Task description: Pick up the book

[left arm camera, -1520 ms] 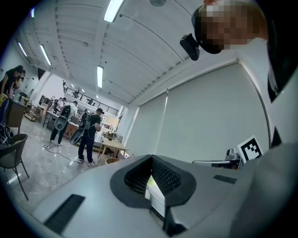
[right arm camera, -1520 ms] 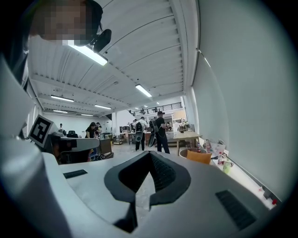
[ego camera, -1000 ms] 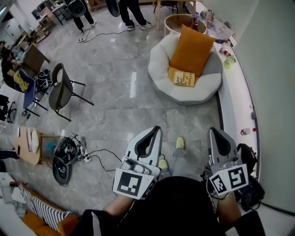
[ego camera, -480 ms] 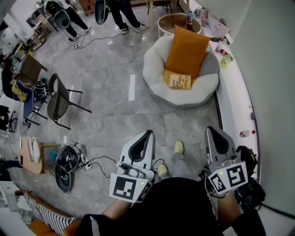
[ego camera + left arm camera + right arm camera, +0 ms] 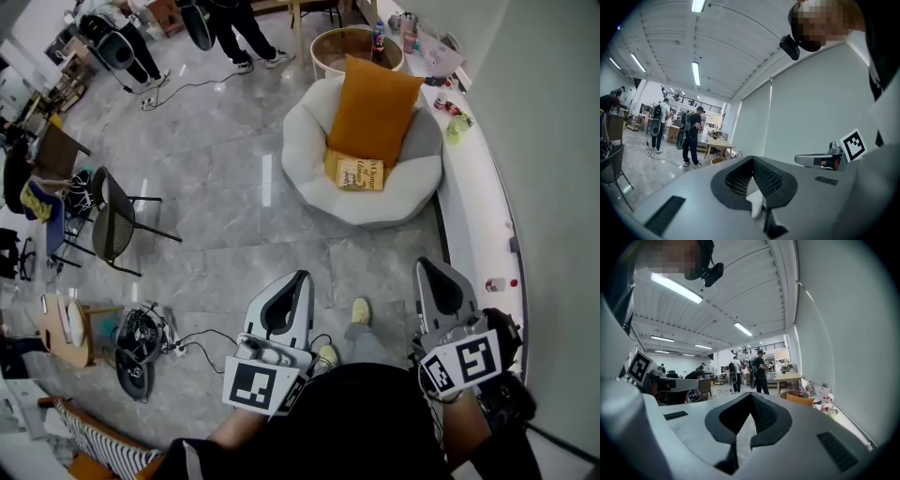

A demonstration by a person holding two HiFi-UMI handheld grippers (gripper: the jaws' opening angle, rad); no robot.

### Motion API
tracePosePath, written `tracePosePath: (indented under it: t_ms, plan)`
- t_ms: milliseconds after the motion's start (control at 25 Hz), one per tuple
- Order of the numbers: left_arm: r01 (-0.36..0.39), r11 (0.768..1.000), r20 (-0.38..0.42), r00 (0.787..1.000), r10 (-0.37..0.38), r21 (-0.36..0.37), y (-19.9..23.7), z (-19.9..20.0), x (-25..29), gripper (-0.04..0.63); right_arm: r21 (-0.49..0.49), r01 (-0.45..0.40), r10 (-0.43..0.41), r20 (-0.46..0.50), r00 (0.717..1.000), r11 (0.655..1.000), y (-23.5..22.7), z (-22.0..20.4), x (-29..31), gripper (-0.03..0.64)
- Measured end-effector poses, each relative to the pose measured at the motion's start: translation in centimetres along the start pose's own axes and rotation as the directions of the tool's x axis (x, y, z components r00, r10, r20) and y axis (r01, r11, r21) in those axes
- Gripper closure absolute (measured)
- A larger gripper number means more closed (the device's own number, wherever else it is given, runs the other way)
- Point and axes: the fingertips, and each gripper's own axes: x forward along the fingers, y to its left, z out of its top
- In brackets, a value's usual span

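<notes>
At one o'clock in the head view, the book (image 5: pixel 359 174) lies on the white beanbag (image 5: pixel 305 155), nearer than a second ago: the approach is under way. Left gripper (image 5: pixel 300 277) at six and right gripper (image 5: pixel 427 268) at five are both pressed together, empty, well apart from it.

Open workshop-office, strip lights (image 5: pixel 676 288), tiled floor (image 5: pixel 225 225), worktable (image 5: pixel 788 377)

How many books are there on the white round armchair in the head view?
1. The yellow book lies on the seat of the white armchair, at the foot of the orange cushion. Another one may be hidden behind that cushion.
</notes>
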Motion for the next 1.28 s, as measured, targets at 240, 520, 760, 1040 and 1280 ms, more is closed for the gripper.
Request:
tracePosePath:
  t_ms: [240,520,760,1040,1280]
  plan:
    - [-0.018,1.000,-0.029,0.999,0.019,0.021,1.0,-0.1,4.0,0.586,0.008,-0.018,0.018,-0.005,1.000,1.000,-2.8,0.6,3.1,0.607]
    - [-0.023,1.000,-0.029,0.999,0.024,0.007,1.3,0.5,7.5,0.586,-0.026,-0.045,0.045,-0.016,0.999,0.999,-4.8,1.6,5.9,0.607]
    - [-0.038,0.999,-0.028,0.999,0.039,0.027,1.4,0.9,9.9,0.586,0.010,-0.067,0.067,-0.006,0.998,0.998,-6.9,1.9,7.6,0.607]
    - [-0.050,0.997,-0.012,0.999,0.051,0.052,0.8,1.5,12.2,0.586,0.019,-0.088,0.088,-0.008,0.996,0.996,-9.4,1.7,9.0,0.607]
    - [-0.070,0.997,-0.005,0.998,0.070,0.033,0.3,1.1,13.9,0.586,0.019,-0.102,0.102,-0.009,0.995,0.995,-11.1,1.5,9.3,0.607]
